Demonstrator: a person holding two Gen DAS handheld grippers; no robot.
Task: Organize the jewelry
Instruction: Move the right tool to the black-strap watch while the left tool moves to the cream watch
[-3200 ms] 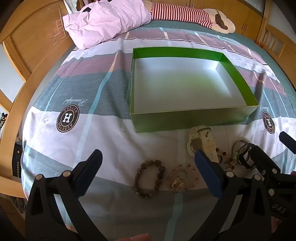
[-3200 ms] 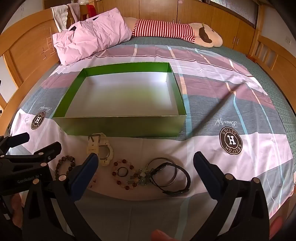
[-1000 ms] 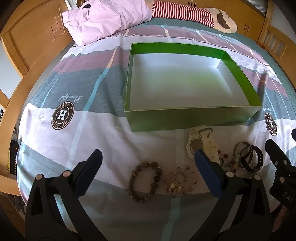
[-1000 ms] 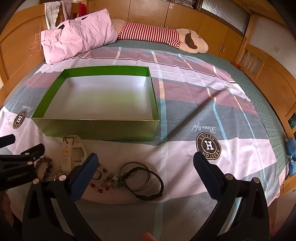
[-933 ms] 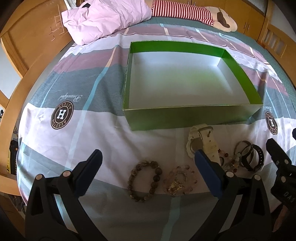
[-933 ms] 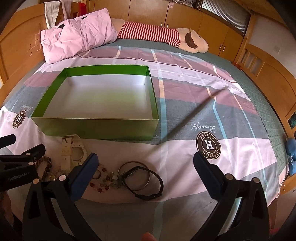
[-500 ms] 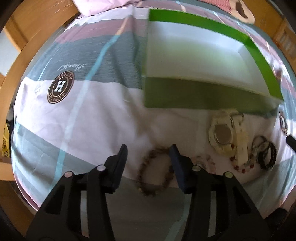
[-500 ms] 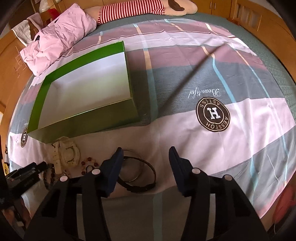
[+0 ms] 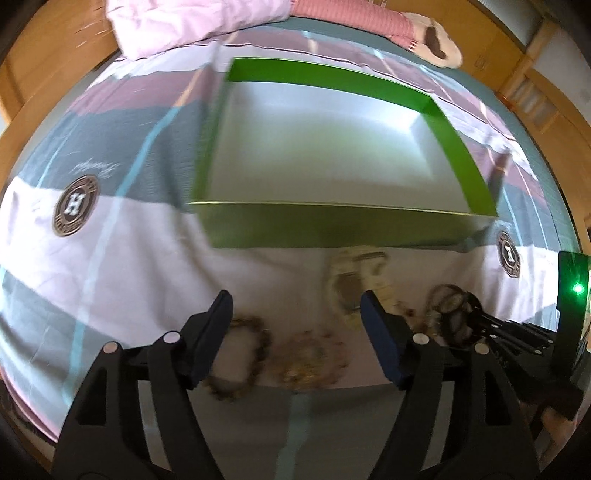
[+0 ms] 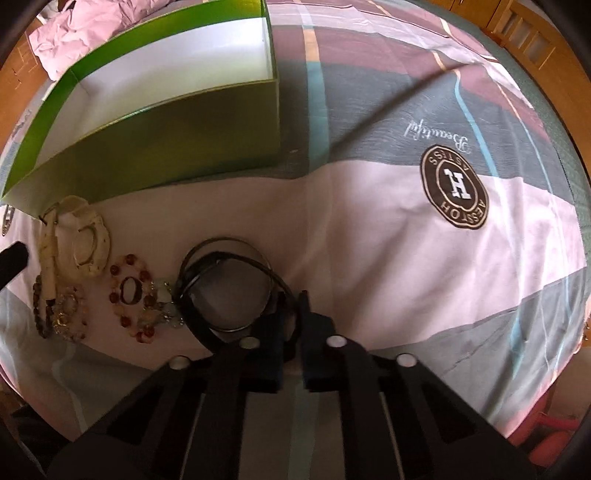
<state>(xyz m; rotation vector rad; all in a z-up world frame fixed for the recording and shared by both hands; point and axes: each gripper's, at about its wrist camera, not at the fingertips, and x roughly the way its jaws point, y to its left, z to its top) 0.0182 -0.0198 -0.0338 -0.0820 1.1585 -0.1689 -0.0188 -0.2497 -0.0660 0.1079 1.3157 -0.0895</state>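
Observation:
Jewelry lies in a row on the bedsheet in front of an empty green box (image 9: 332,225) (image 10: 155,144). In the right wrist view my right gripper (image 10: 291,314) is nearly shut around the near rim of the black bracelet (image 10: 192,310) that overlaps a thin metal bangle (image 10: 225,242). Left of them lie a red bead bracelet (image 10: 129,290), a cream watch (image 10: 79,240) and a brown bead bracelet (image 10: 38,310). In the blurred left wrist view my left gripper (image 9: 295,314) is open above the brown bead bracelet (image 9: 240,354) and a gold-pink bracelet (image 9: 310,362).
The bed has a wooden frame around it (image 9: 22,74). A pink pillow (image 9: 192,22) and a striped plush toy (image 9: 369,26) lie behind the box. Round logo patches mark the sheet (image 10: 454,186) (image 9: 75,205).
My right gripper dropped to the sheet and closed its jaws onto the black bracelet's near rim. My left gripper narrowed, then opened wider again, and shifted; its view is motion-blurred.

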